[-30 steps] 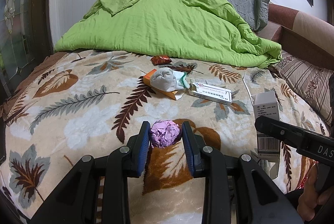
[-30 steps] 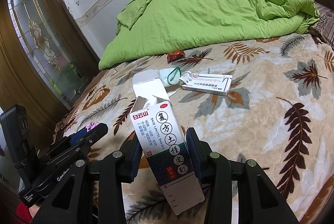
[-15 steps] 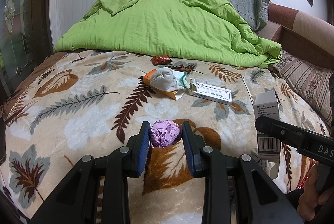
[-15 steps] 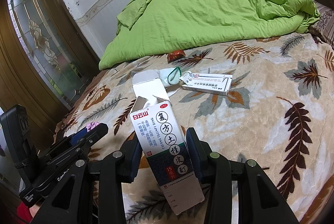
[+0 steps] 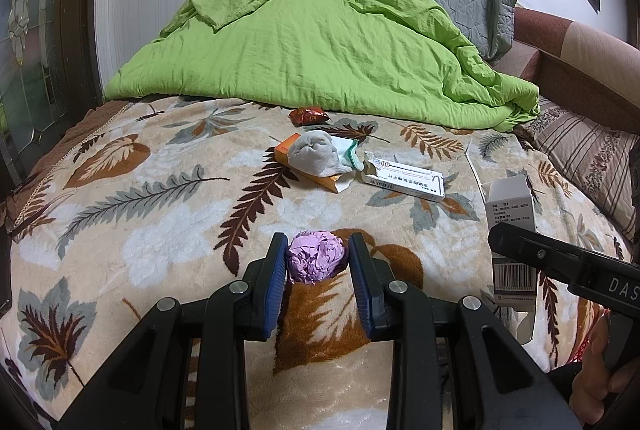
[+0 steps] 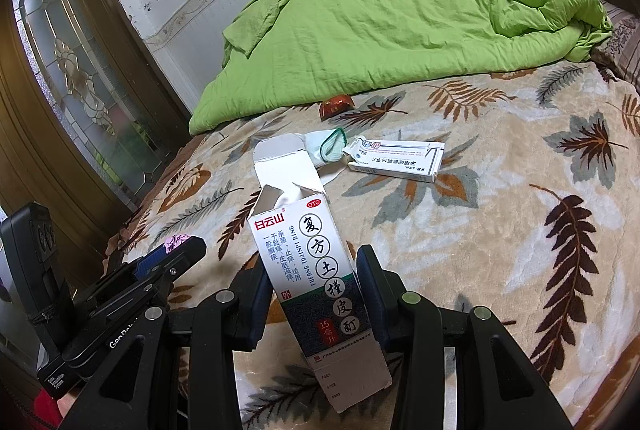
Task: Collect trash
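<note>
A crumpled purple paper ball [image 5: 316, 262] sits between the blue pads of my left gripper [image 5: 318, 250], which is shut on it just above the leaf-patterned blanket [image 5: 160, 230]. My right gripper [image 6: 313, 262] is shut on a tall white medicine box [image 6: 320, 270] whose top flap stands open. The left wrist view shows that box [image 5: 510, 213] at the right edge. The right wrist view shows the left gripper [image 6: 176, 254] at the lower left with the purple ball [image 6: 176, 241]. Further up the bed lie a long white box [image 5: 404, 177], an orange box [image 5: 324, 181] under a grey sock [image 5: 316, 153], and a red wrapper [image 5: 309, 115].
A rumpled green duvet [image 5: 320, 45] covers the far half of the bed, with a grey pillow [image 5: 460, 1] behind it. A striped pillow [image 5: 584, 153] lies at the right. A wooden door with patterned glass [image 6: 80, 77] stands to the left of the bed.
</note>
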The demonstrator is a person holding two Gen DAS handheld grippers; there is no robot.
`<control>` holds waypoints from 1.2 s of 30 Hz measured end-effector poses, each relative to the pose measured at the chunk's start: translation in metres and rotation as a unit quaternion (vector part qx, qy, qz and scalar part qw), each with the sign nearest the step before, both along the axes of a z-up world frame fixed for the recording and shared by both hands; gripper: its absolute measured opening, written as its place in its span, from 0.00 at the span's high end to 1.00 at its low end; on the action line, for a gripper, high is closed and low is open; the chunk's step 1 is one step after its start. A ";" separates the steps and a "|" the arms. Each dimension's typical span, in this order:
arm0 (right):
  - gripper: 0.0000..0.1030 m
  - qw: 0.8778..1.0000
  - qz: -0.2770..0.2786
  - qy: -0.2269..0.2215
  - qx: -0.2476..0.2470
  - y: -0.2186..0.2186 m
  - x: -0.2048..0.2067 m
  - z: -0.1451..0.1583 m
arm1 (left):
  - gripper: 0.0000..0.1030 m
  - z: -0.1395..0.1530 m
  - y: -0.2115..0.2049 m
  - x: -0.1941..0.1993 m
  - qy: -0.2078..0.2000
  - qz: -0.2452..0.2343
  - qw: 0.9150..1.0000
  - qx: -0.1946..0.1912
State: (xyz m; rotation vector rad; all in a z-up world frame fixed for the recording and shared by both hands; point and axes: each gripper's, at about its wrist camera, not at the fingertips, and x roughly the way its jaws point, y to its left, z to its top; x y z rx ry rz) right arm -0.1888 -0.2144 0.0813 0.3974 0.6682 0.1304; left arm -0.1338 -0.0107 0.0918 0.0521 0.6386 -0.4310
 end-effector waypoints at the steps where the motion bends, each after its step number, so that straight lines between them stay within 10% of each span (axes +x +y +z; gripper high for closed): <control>1: 0.57 1.000 0.000 0.000 0.000 0.000 0.000 0.000 | 0.71 0.000 0.000 0.000 0.000 0.000 1.000 0.000; 36: 0.57 1.000 -0.004 0.000 0.009 -0.002 -0.002 -0.003 | 0.71 0.001 -0.004 -0.001 -0.005 -0.003 1.000 0.002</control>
